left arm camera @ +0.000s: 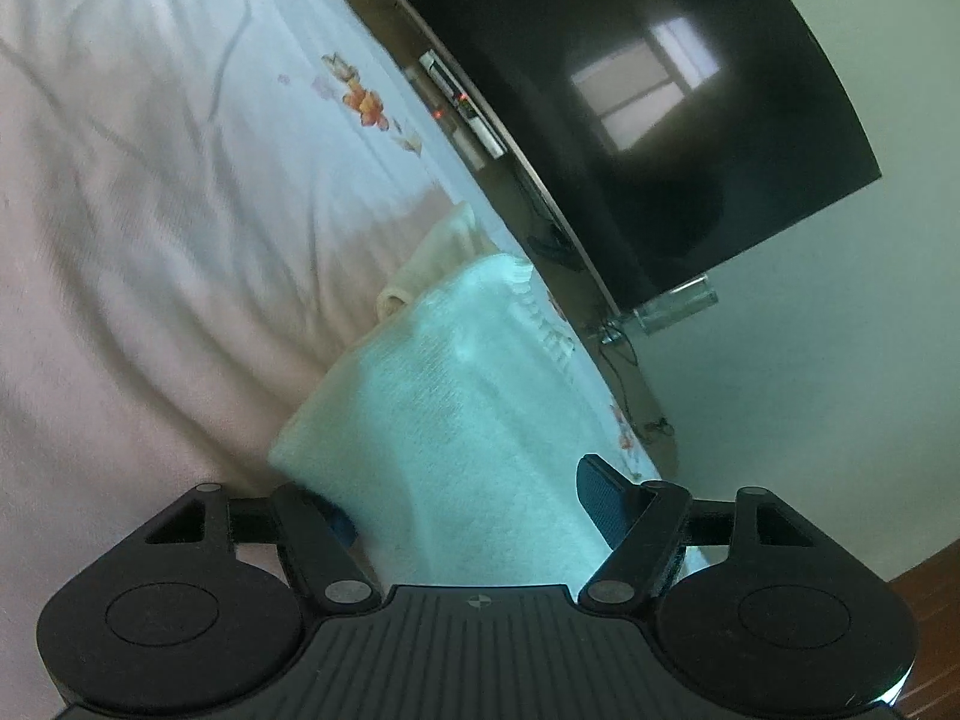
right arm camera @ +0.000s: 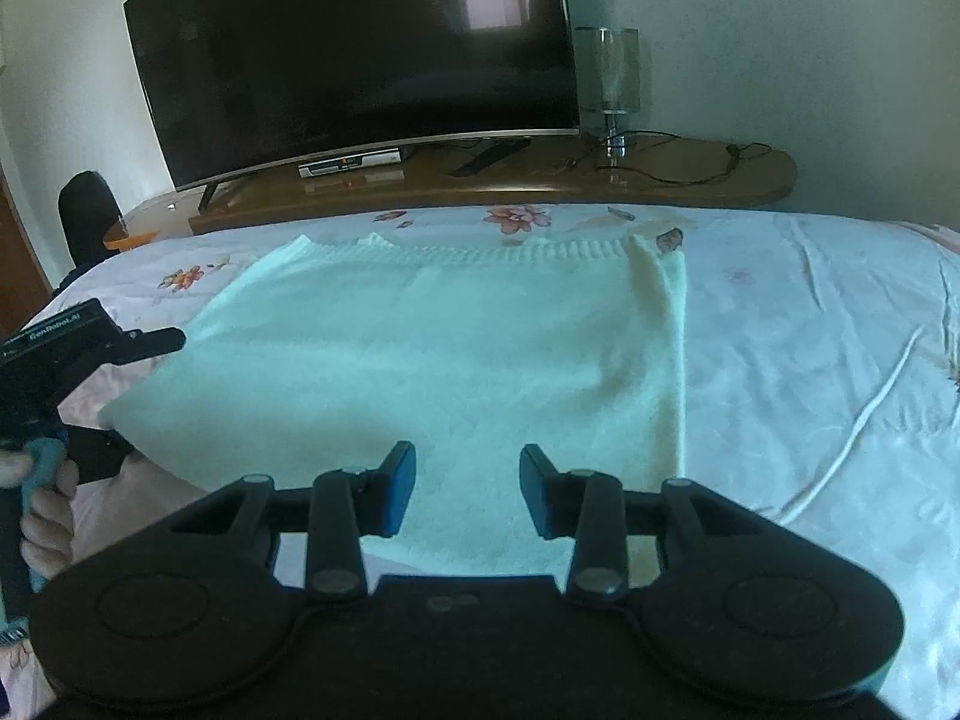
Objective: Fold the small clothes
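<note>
The pale mint knitted sweater (right arm camera: 420, 360) lies flat on the floral bed (right arm camera: 810, 360), ahead of both: right hand-held gripper (right arm camera: 467, 489) half-open, empty; left hand-held gripper (left arm camera: 465, 516) wide, astride its edge, ready to fold

Bed with pale pink-white, flower-printed sheet (right arm camera: 780, 330) fills lower frame, creased at right. Pale mint-white knitted sweater (right arm camera: 420, 360) lies flat on it, centre frame, ribbed hem toward the top. White cord (right arm camera: 864, 420) lies on sheet, right side.
</note>
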Tool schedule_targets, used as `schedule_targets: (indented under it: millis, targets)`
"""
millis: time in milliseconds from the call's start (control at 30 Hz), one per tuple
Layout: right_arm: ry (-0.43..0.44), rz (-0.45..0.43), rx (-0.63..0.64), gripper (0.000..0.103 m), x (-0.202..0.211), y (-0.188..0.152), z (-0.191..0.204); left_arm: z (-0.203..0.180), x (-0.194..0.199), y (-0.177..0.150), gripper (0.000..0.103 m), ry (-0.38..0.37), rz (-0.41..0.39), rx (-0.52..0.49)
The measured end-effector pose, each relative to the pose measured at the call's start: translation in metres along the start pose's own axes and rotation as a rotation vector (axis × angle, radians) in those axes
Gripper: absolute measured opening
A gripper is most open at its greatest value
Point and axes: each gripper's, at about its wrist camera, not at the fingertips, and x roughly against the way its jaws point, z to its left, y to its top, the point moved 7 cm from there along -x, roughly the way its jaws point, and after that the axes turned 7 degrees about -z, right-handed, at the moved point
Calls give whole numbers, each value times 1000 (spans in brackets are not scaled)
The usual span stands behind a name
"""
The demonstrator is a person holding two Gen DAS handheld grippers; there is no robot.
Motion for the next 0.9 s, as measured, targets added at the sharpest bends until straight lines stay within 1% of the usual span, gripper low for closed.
schedule_targets:
  millis: [100,133,167,200,233,267,300,333,367,400,467,667,767,900]
  targets:
    - [2,-11,13,37,-2,2,2,4,6,1,70,-6,-18,-13]
    - [1,-17,11,35,-2,4,2,4,6,1,63,-5,-18,-25]
    - [2,-24,0,31,-2,6,1,6,1,1,51,-1,-17,-36]
    - [9,-25,-20,22,-4,8,-1,10,-3,1,44,4,-16,-38]
    - [16,-24,-38,18,-5,9,-2,16,-5,2,24,8,-11,-23]
    - [17,-25,-55,16,-7,10,-4,26,-8,2,9,14,1,5]
    - [17,-28,-68,13,-11,12,-6,31,-9,3,9,-12,-1,32]
    - [24,-25,-80,7,-15,13,-6,32,-7,4,9,-29,-4,35]
    - [31,-17,-94,6,-19,13,-6,30,-6,3,9,-27,-3,13]
    - [39,-10,-107,6,-24,14,-6,28,-5,3,7,-27,-7,-6]
    - [57,-2,-132,5,-36,16,-2,26,-2,3,7,-37,-22,-8]
    - [98,20,-202,4,-73,22,7,23,-3,3,7,-22,-18,-26]
    - [99,35,-209,4,-90,24,13,22,-4,4,7,-13,-7,-40]
    - [101,28,-202,4,-99,28,21,21,-6,3,7,-7,-3,-70]
